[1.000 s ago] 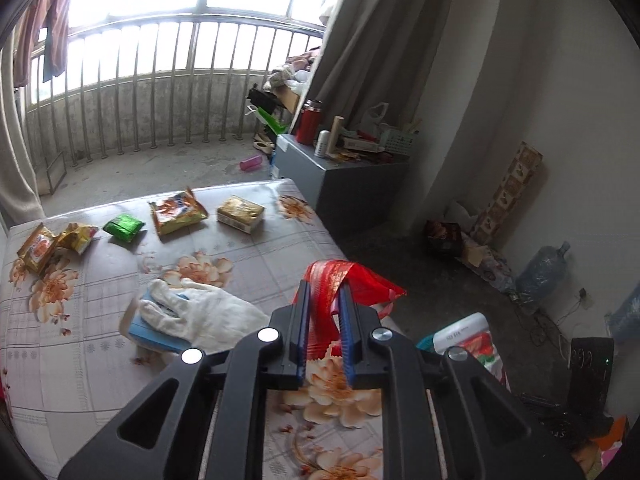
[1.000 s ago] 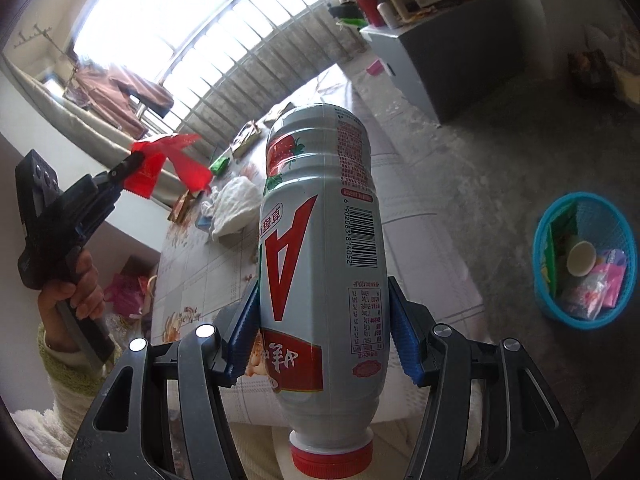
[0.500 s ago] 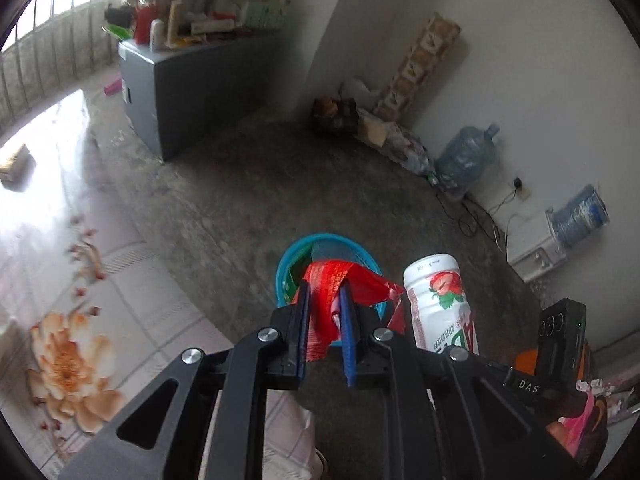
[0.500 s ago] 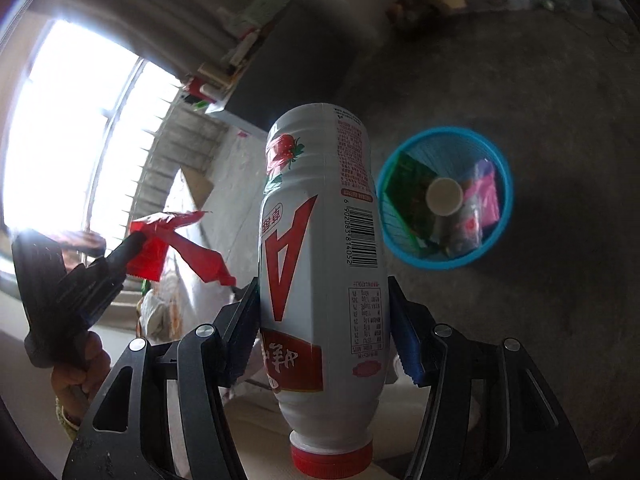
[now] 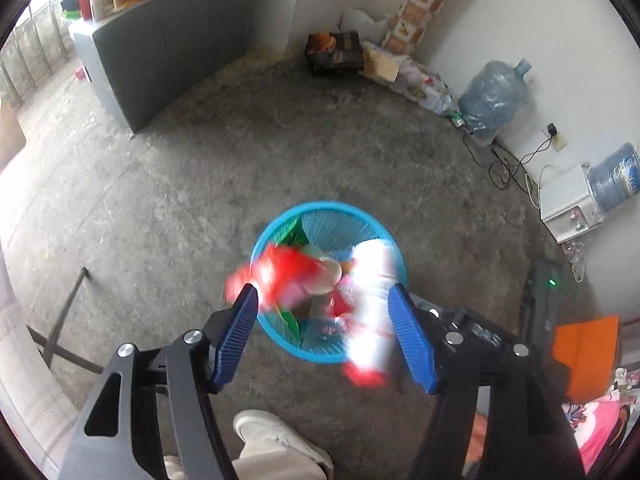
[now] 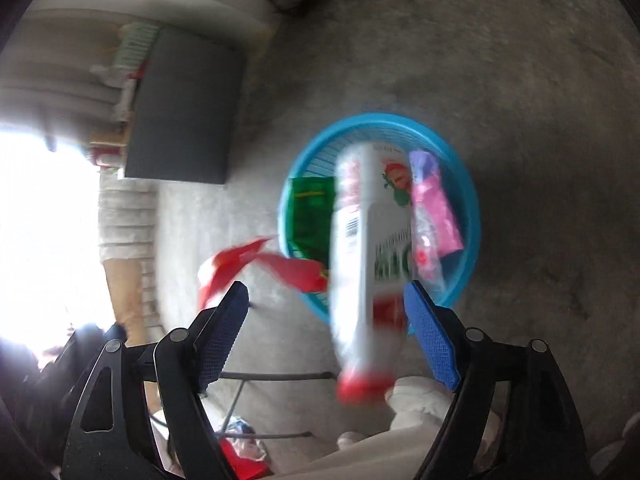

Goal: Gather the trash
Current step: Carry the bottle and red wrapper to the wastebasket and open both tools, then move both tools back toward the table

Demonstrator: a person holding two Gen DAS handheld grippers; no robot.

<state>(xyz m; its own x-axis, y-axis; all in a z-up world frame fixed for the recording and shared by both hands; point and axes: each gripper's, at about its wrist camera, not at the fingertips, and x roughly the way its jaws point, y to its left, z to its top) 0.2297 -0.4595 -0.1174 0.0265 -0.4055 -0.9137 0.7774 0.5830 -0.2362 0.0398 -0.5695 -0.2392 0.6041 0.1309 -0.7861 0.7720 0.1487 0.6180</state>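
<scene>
Two handheld grippers are pointed steeply down at a round blue plastic basket [image 5: 280, 332] with lattice walls, set on a rough, mottled grey concrete floor [image 5: 180, 184]. The left gripper [image 5: 326, 334] is seen with its ribbed blue pads spread wide; its jaws have just been opening, and nothing is pressed between them. A crumpled red plastic wrapper [image 5: 280, 272], glossy and blurred by motion, is seen loose in the air just past the left pad, over the basket's near rim. The right gripper [image 6: 326, 330] is likewise released, its jaws having just been opening, the textured blue pads standing clear of a tall white plastic bottle [image 6: 368, 240] with a red cap, a printed strawberry and a barcode. The bottle is seen blurred and tilted, cap end nearest the camera, its far end over the basket mouth; whether it touches the rim cannot be told. Inside the basket a flat green packet [image 6: 312, 208], a shiny pink wrapper [image 6: 434, 212] and a pale round cup [image 5: 330, 278] are lying. A white shoe [image 5: 280, 438] is visible at the bottom edge of the left view. Against the white wall, two translucent blue water jugs [image 5: 494, 100] and a grey cabinet [image 5: 168, 48] are placed.
</scene>
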